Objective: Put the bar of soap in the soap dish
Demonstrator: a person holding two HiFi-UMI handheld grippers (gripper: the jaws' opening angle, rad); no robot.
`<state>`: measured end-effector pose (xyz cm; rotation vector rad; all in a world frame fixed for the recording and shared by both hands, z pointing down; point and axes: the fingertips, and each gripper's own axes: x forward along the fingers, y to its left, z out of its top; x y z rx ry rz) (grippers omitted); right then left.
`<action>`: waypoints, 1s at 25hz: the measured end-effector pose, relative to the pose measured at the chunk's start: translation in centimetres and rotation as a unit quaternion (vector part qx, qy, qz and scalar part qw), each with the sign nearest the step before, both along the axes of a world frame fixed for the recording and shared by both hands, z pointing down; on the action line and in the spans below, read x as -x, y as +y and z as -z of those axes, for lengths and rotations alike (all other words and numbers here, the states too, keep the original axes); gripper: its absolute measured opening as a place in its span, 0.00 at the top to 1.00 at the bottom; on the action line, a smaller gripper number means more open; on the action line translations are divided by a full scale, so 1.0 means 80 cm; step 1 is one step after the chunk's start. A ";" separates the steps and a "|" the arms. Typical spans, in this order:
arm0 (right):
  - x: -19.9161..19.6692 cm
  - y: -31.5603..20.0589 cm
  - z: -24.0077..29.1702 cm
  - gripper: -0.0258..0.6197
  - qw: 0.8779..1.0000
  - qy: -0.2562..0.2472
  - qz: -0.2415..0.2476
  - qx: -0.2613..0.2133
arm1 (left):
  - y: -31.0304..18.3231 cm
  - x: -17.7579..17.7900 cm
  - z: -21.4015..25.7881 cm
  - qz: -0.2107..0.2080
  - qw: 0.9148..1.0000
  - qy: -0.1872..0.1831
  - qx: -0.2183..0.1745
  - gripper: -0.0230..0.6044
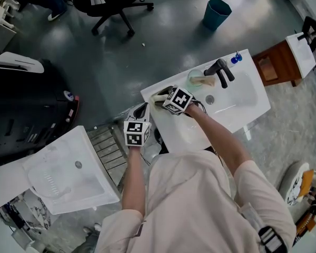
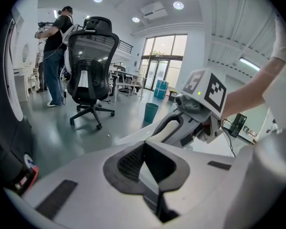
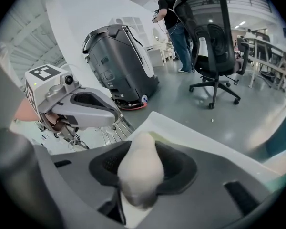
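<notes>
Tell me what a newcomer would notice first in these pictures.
The right tool is clamped on a pale bar of soap, held over the left end of the white sink. The left tool hangs empty, jaws together, just off the sink's left edge. Further along the rim, a clear greenish dish sits beside the black faucet.

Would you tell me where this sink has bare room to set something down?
The sink is bare at its near corner, and so is the basin right of the drain. The back edge is crowded: soap dish, faucet.
</notes>
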<state>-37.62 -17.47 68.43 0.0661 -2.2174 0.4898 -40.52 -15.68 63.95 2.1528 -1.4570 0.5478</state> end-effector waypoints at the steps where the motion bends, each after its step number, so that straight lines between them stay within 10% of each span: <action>1: 0.001 0.001 0.001 0.72 1.000 -0.003 0.003 0.001 | 0.000 0.000 0.001 0.002 1.000 0.000 -0.001 0.95; 25: 0.004 0.002 0.006 0.72 0.992 -0.050 0.077 -0.086 | -0.003 -0.004 0.001 0.015 1.000 0.006 -0.006 0.95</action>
